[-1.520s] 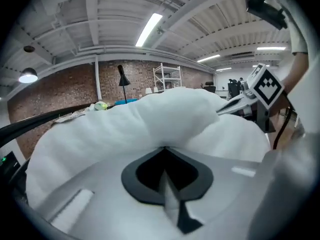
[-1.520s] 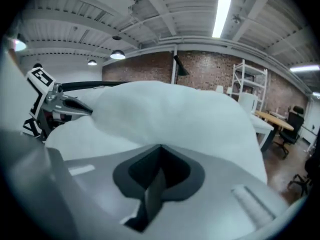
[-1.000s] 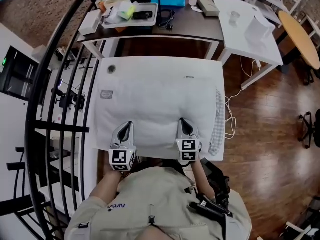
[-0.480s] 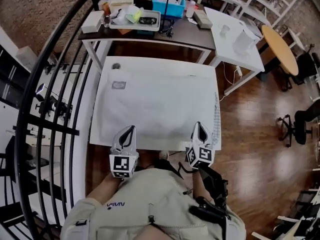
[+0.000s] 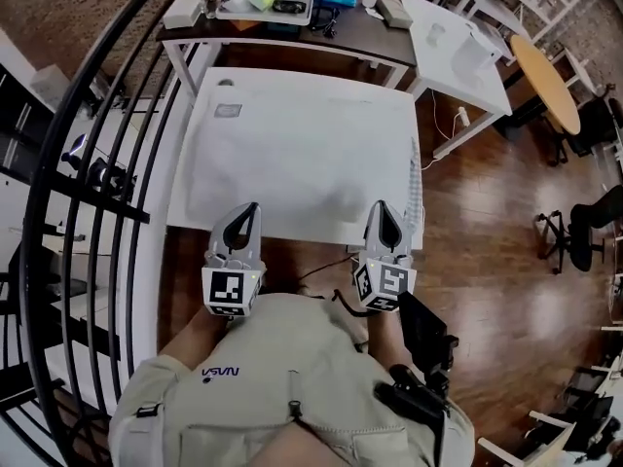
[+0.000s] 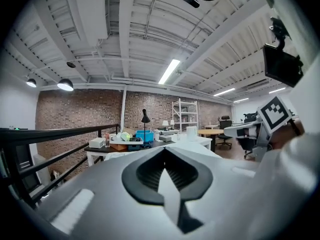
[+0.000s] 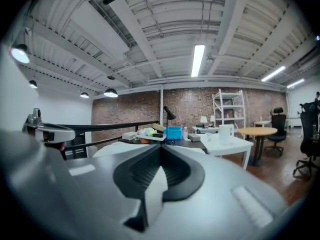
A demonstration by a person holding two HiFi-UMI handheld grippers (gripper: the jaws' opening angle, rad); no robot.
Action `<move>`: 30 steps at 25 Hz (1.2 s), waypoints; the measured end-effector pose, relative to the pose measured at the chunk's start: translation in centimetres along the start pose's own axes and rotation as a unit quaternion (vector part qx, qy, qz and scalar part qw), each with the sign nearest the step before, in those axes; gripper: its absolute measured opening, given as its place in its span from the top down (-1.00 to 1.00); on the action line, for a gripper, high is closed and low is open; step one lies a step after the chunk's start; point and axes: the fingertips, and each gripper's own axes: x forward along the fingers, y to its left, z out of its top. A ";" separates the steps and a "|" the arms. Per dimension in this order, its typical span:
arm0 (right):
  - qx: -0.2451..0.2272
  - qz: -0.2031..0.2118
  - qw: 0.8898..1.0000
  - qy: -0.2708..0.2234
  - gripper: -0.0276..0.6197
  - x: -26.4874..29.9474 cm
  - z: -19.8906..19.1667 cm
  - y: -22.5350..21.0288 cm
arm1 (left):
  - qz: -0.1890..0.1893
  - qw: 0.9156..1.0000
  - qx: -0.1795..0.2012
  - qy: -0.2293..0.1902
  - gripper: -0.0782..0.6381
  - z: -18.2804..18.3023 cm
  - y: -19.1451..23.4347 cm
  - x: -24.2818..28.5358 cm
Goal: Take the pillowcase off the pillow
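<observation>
Along the near edge, left hand-held gripper [image 5: 249, 212] and right hand-held gripper [image 5: 382, 210] are each clenching the pillowcase [image 5: 302, 154]; a far tray [image 5: 265, 6] is holding small clutter.

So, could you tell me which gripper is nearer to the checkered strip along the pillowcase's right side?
Right. The right gripper holds the near edge of the pillowcase just beside the checkered strip; the left gripper holds that edge well over toward the other side.
</observation>
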 end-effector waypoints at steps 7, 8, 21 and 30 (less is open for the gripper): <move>-0.005 0.042 0.999 -0.015 0.91 -5.1 -1.8 -0.3 | 0.019 1.000 0.004 -0.008 0.76 0.2 -6.1 -3.3; -0.003 0.046 0.999 -0.014 0.91 -5.7 -2.3 -0.3 | 0.020 1.000 0.005 -0.005 0.76 -0.3 -6.7 -3.7; 0.010 0.076 0.997 0.001 0.91 -8.9 -5.0 0.2 | 0.040 0.999 0.004 0.009 0.76 -2.6 -9.0 -7.1; 0.009 0.086 0.996 -0.010 0.91 -9.2 -4.3 0.7 | 0.058 0.998 0.000 0.008 0.76 -2.7 -8.6 -8.7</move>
